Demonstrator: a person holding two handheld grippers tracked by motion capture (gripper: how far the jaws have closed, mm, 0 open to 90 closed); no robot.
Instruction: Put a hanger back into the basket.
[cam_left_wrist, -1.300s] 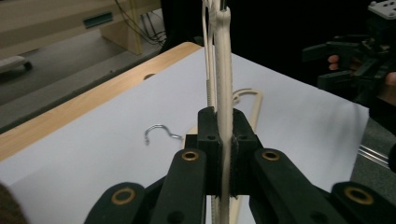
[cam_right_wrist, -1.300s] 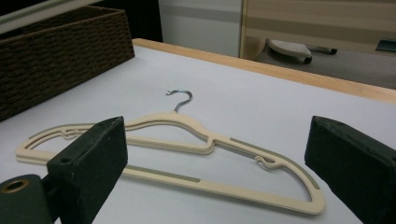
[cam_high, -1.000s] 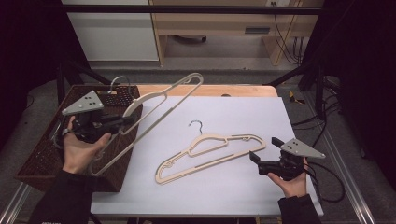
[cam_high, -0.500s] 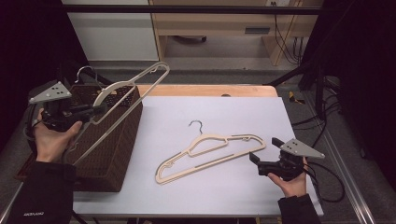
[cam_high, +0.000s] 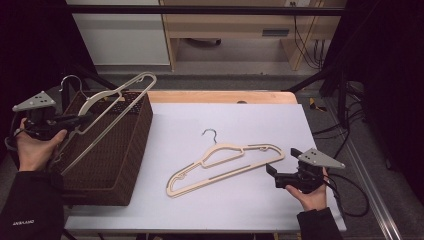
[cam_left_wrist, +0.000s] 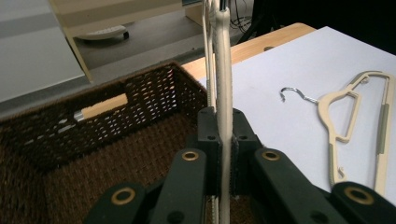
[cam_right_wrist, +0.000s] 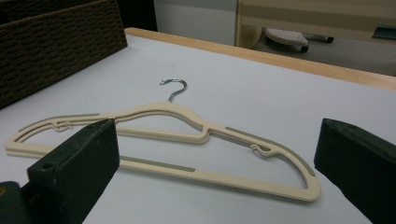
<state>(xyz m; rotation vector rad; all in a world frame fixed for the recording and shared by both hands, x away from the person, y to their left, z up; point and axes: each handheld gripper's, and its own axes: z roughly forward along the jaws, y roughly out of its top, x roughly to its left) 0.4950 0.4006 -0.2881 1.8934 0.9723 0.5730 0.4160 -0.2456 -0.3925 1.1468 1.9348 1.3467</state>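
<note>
Seen from above: dark wicker basket (cam_high: 131, 150) at left edge of white tabletop (cam_high: 240, 125), tall-walled, inside mostly shadowed, contents not discernible. Left gripper (cam_high: 75, 120) clamped on cream hanger (cam_high: 107, 100), held tilted over basket's near-left side, metal hook up by far-left corner, long bar slanting down toward basket interior. Second cream hanger (cam_high: 225, 162) flat on tabletop, well apart from basket, hook pointing to far edge. Right gripper (cam_high: 272, 172) just beside that hanger's right end, jaws spread, gripping nothing.

Left gripper view: jaws pinched tight on held hanger's arm (cam_left_wrist: 223, 70), rising edge-on straight up the middle. Basket (cam_left_wrist: 140, 93) directly below and ahead, woven floor bare where visible, light wooden handle bar set in far wall. Flat hanger (cam_left_wrist: 359, 116) on white surface at right.

Right gripper view: black jaws standing wide apart, flat hanger (cam_right_wrist: 187, 140) lying between and beyond them, untouched. Basket wall (cam_right_wrist: 60, 37) at upper left, only outside visible.
</note>
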